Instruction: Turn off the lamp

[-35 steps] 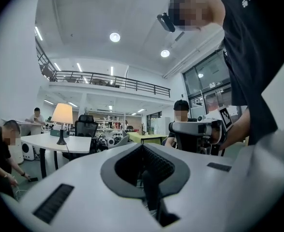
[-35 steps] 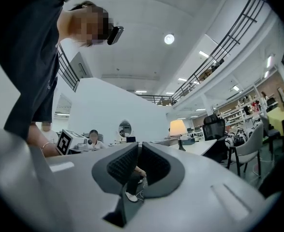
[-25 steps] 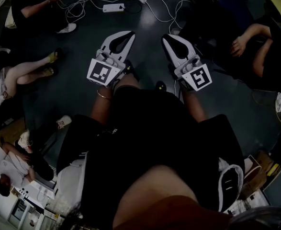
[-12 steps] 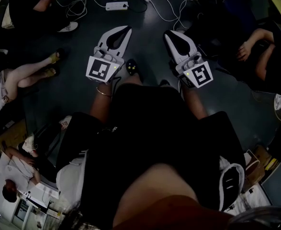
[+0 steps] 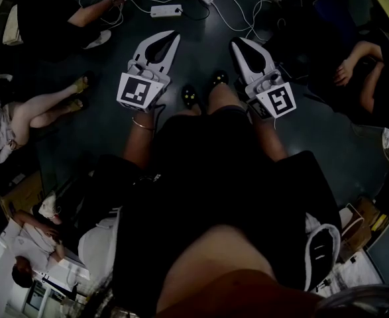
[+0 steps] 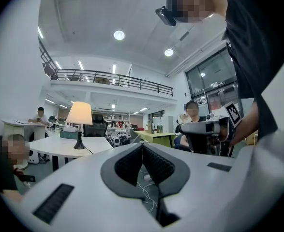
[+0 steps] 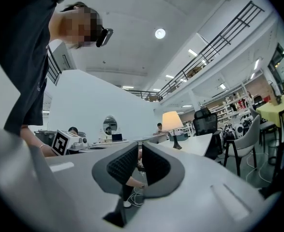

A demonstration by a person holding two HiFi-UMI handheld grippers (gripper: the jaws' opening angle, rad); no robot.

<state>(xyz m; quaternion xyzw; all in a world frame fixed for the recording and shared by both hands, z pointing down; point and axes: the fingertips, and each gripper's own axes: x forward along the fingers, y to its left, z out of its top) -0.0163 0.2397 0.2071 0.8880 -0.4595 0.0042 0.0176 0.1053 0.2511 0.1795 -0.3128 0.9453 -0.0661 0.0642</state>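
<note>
Lamp (image 6: 79, 116) lit — cream shade glowing, dark base

The lamp (image 6: 79, 115) has a matt shade; the table (image 6: 50, 146) is smooth white. The left gripper (image 6: 142, 145) is matt plastic.

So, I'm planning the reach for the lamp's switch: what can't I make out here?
Lamp switch: too small in both gripper views.
Lamp in head view: outside the frame.
Table, right end, left gripper view: hidden behind the left tool.
</note>
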